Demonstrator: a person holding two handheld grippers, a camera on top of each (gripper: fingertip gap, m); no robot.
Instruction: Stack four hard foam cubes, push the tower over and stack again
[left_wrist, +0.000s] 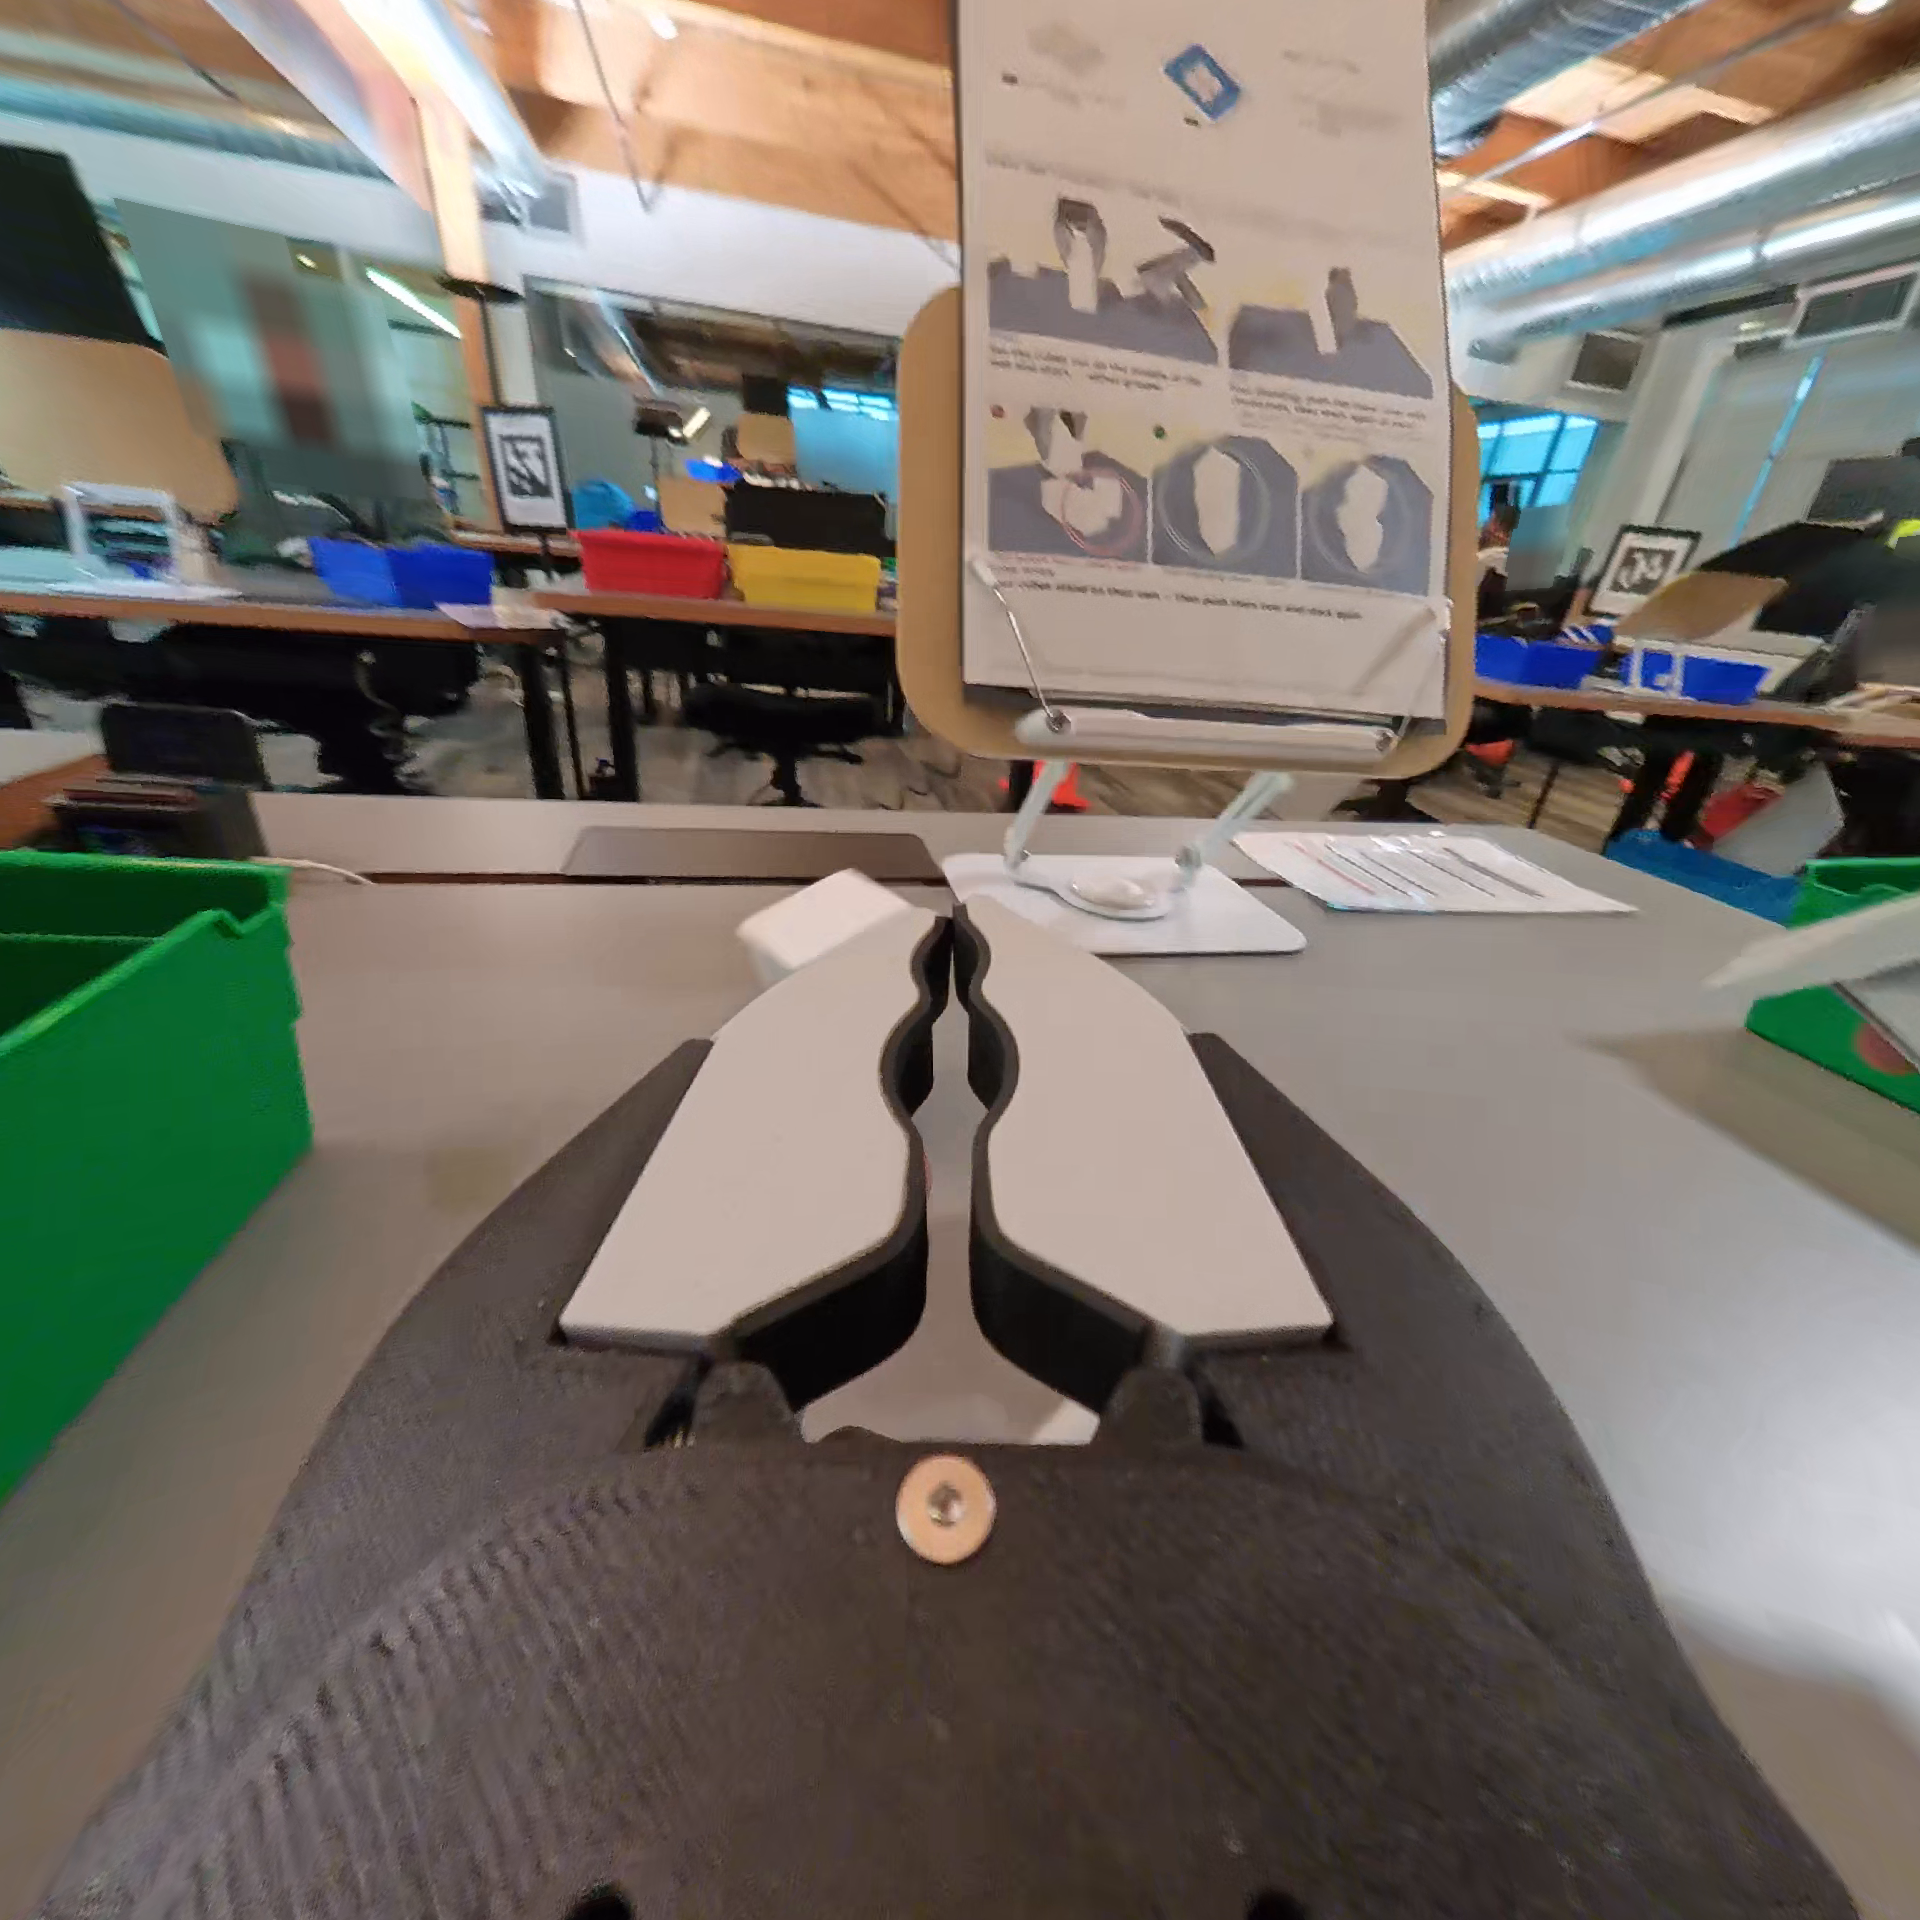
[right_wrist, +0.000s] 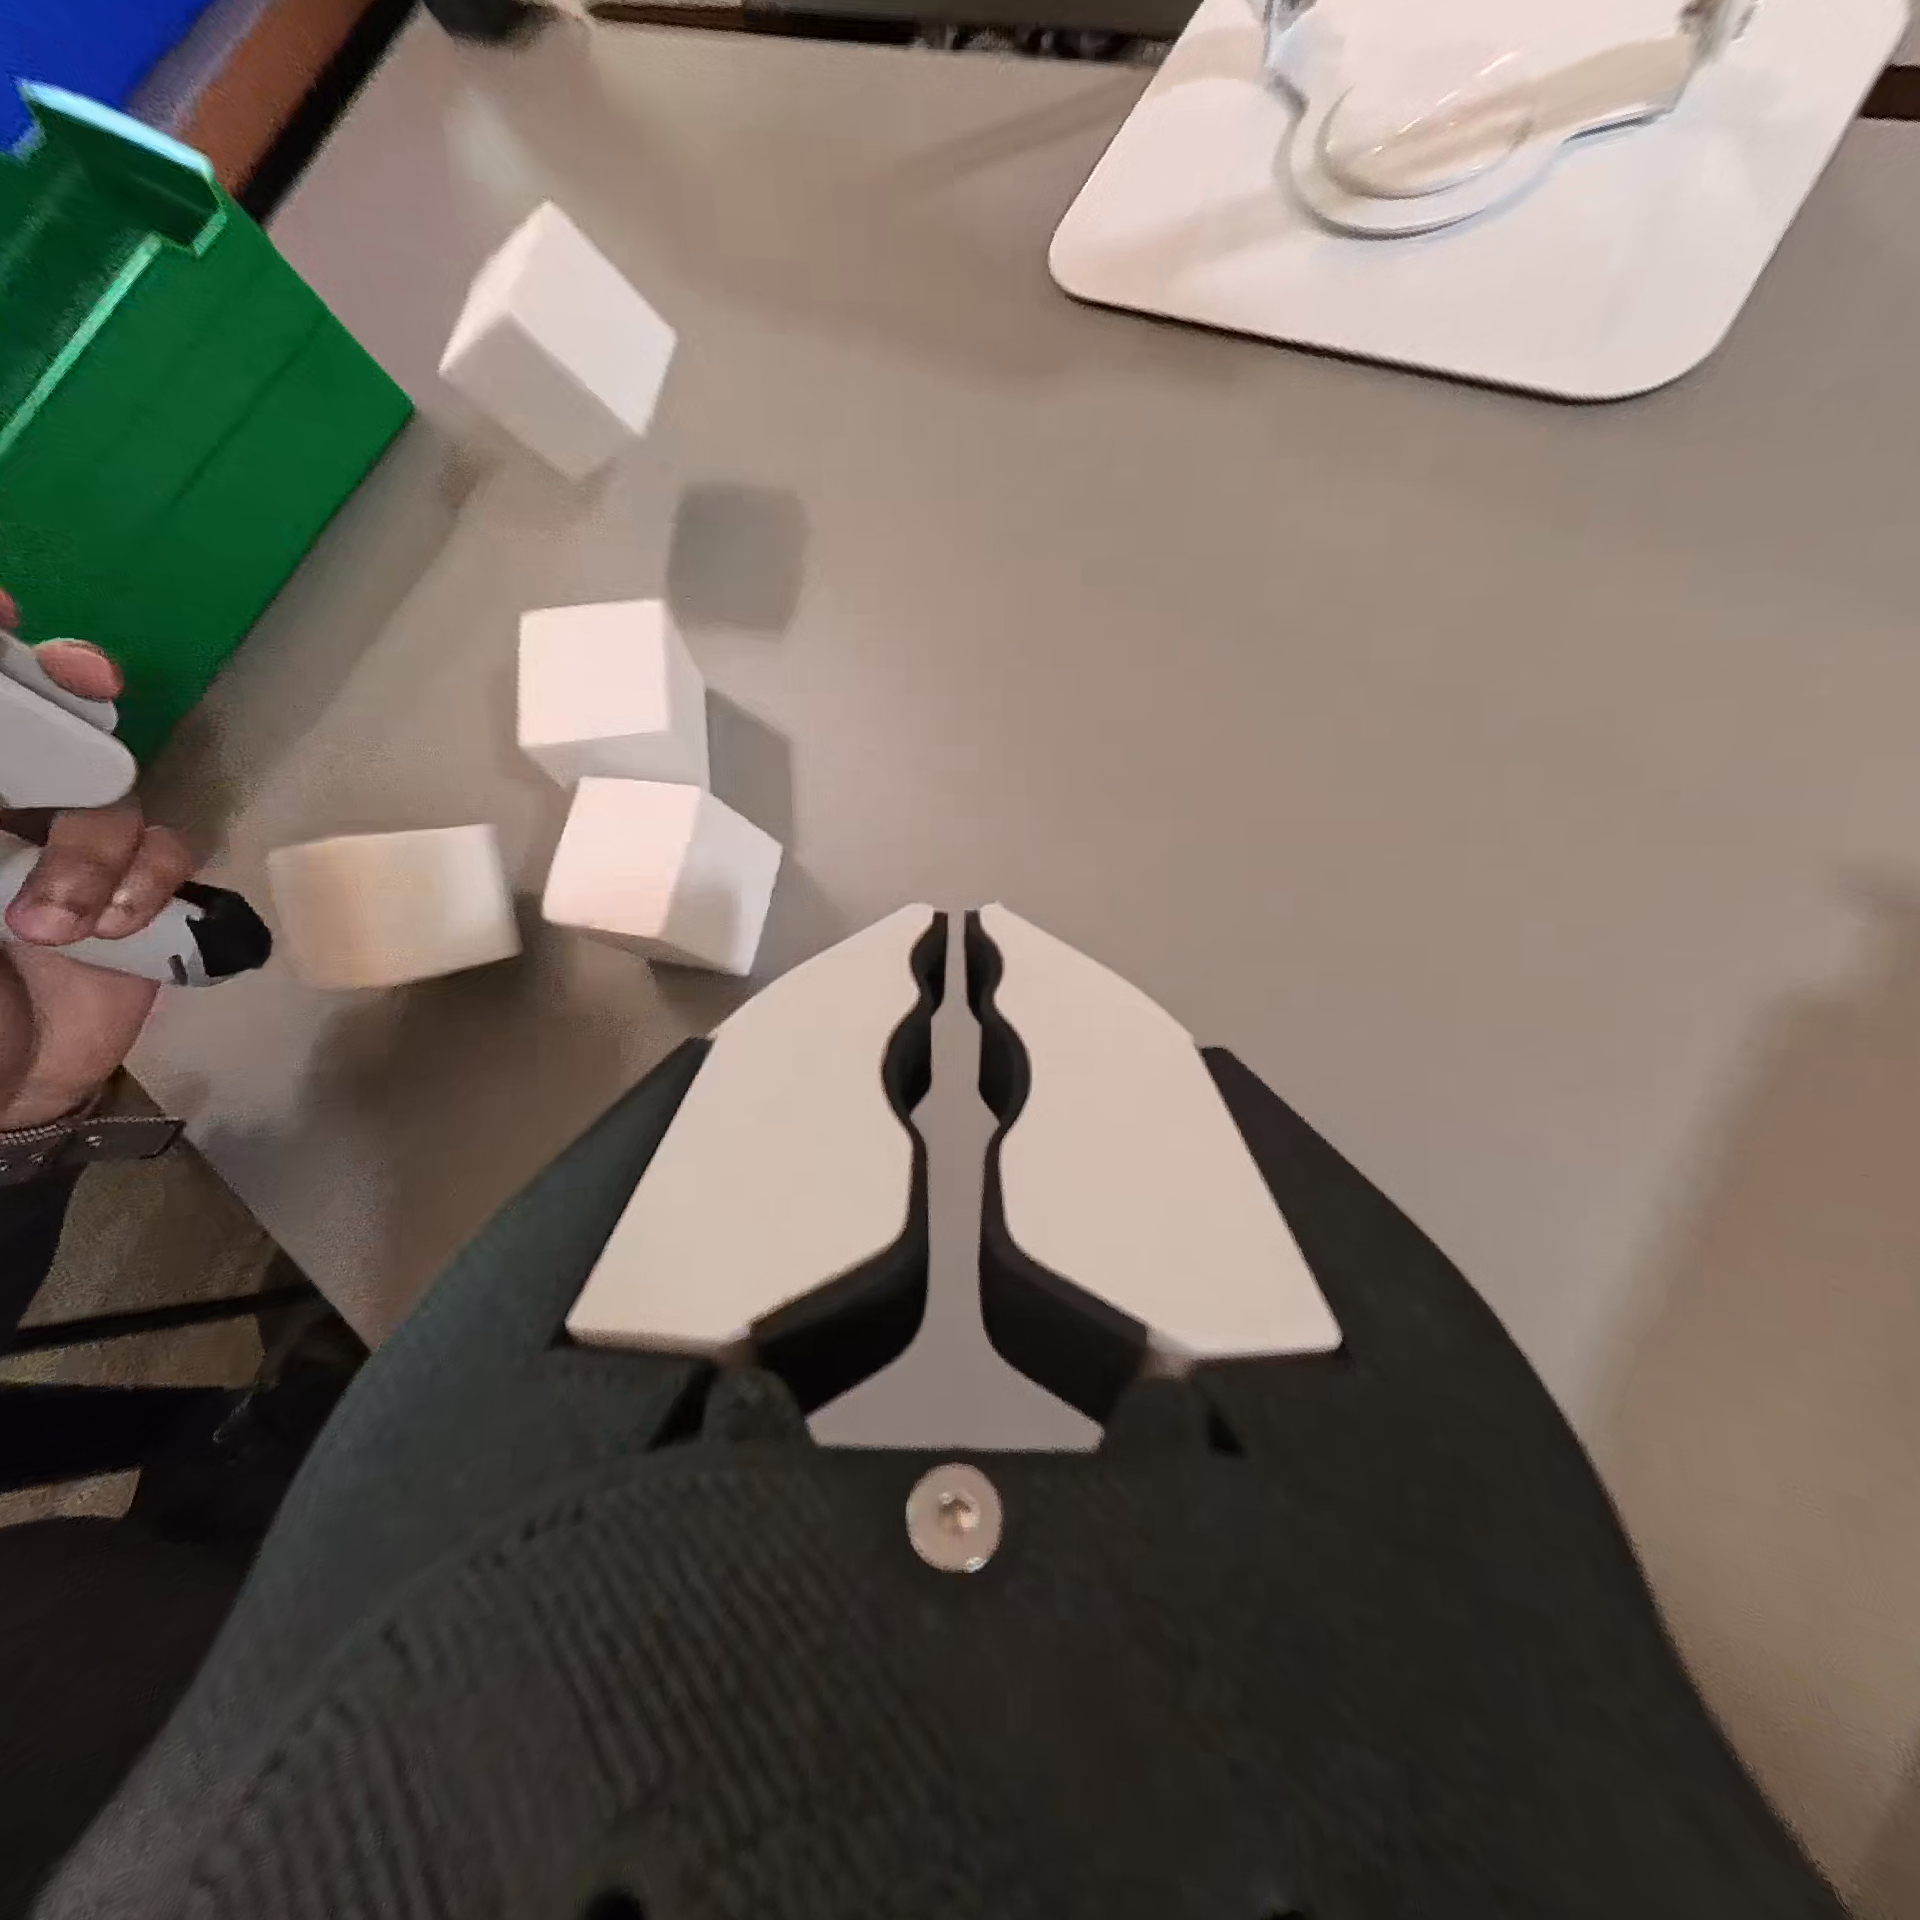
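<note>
White cubes (right_wrist: 660, 873), left of frame on table (right_wrist: 1351, 727): likely light, rigid; grip flat opposite faces. Both grippers' fingers together, empty.

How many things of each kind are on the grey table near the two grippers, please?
White cubes: 4, at and
Green bins: 2, at and
White document stand: 1
Printed sheet lying flat: 1
Total: 8
Left gripper and right gripper are both shut and hold nothing.
</note>
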